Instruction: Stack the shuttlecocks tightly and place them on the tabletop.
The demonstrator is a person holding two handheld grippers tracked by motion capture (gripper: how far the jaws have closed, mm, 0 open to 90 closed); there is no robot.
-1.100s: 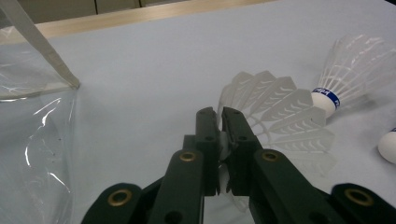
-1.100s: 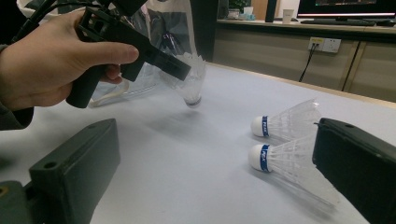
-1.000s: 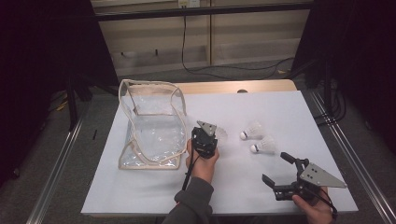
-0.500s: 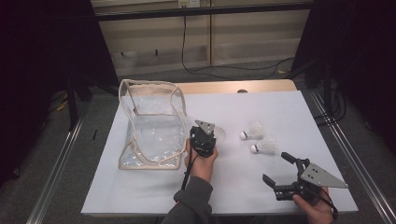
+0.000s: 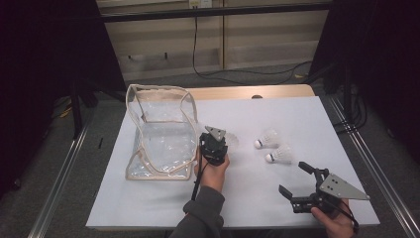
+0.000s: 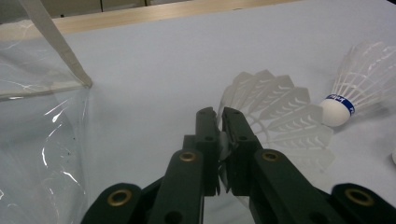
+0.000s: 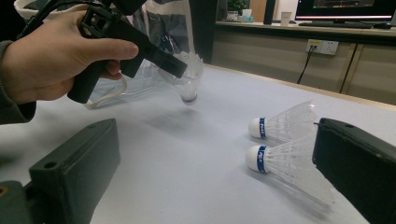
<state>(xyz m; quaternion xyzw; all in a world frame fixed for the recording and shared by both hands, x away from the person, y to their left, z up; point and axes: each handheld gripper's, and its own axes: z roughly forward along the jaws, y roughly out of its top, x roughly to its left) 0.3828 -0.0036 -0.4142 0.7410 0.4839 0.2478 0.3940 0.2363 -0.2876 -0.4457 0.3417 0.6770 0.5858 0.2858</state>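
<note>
left jaws pinching feathered white shuttlecock [image 6: 280, 116], beside clear plastic bag [image 5: 161, 134]

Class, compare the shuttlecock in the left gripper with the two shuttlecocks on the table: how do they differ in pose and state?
The held shuttlecock is clamped by its feathers in the left gripper and hangs above the table, cork down; the two shuttlecocks on the table lie loose on their sides, side by side. All three have white feathers and white corks.
</note>
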